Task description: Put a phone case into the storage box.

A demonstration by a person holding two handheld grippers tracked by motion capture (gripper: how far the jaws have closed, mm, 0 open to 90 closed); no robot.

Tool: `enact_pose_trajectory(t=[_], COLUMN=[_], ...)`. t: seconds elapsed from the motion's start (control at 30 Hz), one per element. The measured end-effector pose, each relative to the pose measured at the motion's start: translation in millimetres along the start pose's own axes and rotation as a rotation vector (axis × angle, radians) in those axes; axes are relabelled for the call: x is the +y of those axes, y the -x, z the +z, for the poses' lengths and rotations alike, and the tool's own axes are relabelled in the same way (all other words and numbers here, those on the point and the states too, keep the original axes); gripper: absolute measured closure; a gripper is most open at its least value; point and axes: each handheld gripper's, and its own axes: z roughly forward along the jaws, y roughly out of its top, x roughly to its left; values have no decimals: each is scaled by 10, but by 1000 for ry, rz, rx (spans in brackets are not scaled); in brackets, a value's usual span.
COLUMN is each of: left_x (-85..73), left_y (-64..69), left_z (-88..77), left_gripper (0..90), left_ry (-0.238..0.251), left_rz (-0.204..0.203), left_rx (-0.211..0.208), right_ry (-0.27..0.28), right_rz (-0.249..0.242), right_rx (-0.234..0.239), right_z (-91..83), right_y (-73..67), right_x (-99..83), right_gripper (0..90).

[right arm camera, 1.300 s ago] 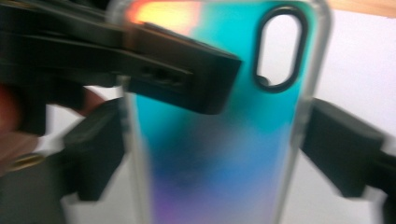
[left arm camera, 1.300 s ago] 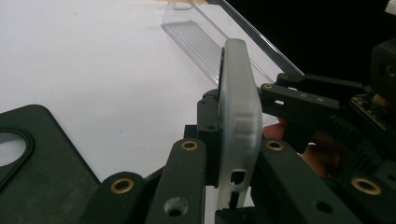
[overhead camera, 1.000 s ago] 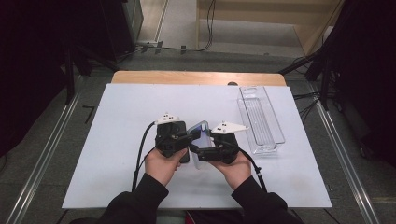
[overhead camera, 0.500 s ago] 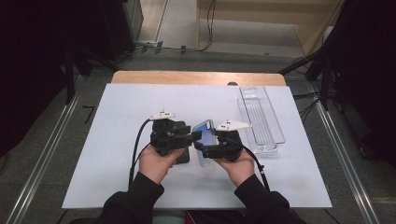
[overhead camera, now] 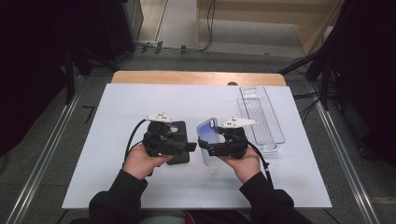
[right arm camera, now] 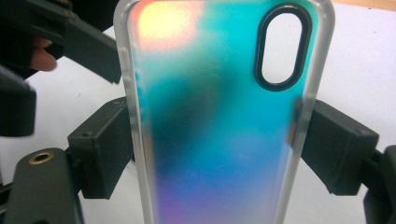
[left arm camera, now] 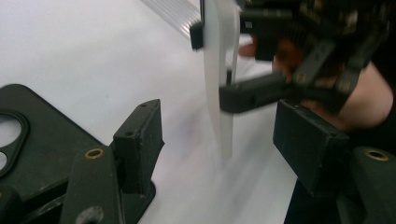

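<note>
White tabletop (overhead camera: pixel 116 182) under me, dark floor round it, clear tray (overhead camera: pixel 261 116) lying lengthwise near the far right edge; I've got the right gripper (overhead camera: pixel 211 148) clamped on an iridescent phone case (overhead camera: pixel 208 133), jaws pressing its two long edges, seen plainly in the right gripper view (right arm camera: pixel 210 116) w/ the camera cut-out up top; case is held off the table, tilted up on edge, long axis running roughly away from me; left gripper (overhead camera: pixel 190 146) has just been opening its jaws and they stand apart w/ nothing between them, resting over a black phone case (overhead camera: pixel 180 142) that lies flat on the white top, touching or just under that gripper; in the left gripper view the black case (left arm camera: pixel 42 140) sits at lower left and the held case (left arm camera: pixel 219 79) shows edge-on, just beyond the open jaws (left arm camera: pixel 224 144); so the two cases are now apart, side by side, black one left, iridescent one right; my guess is the held case goes to the tray next; tray lies right and slightly beyond the right hand (overhead camera: pixel 243 163), so right is clearly the nearer arm; tray's long axis about parallels the case's, so little turning should be needed.
</note>
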Motion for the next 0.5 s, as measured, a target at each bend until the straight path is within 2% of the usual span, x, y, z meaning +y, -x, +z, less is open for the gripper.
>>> enact_pose_trajectory(t=[0.07,0.2,0.37,0.5], left_x=[-33,-90,-189,-305], left_y=[-9,-35,-98,-150], left_z=[1,-18,-52,-73], left_gripper=[309,288,288,288], left_ry=[-26,-61,-72,-67], left_rz=[46,85,110,101], left_rx=[17,17,16,13], right_ry=[0,-9,-29,-33], right_rz=[-4,-9,-11,-15], right_rx=[4,13,30,44], right_z=[-15,-46,-68,-87], right_y=[10,21,25,24], right_x=[7,21,32,43], right_gripper=[153,153,153,153])
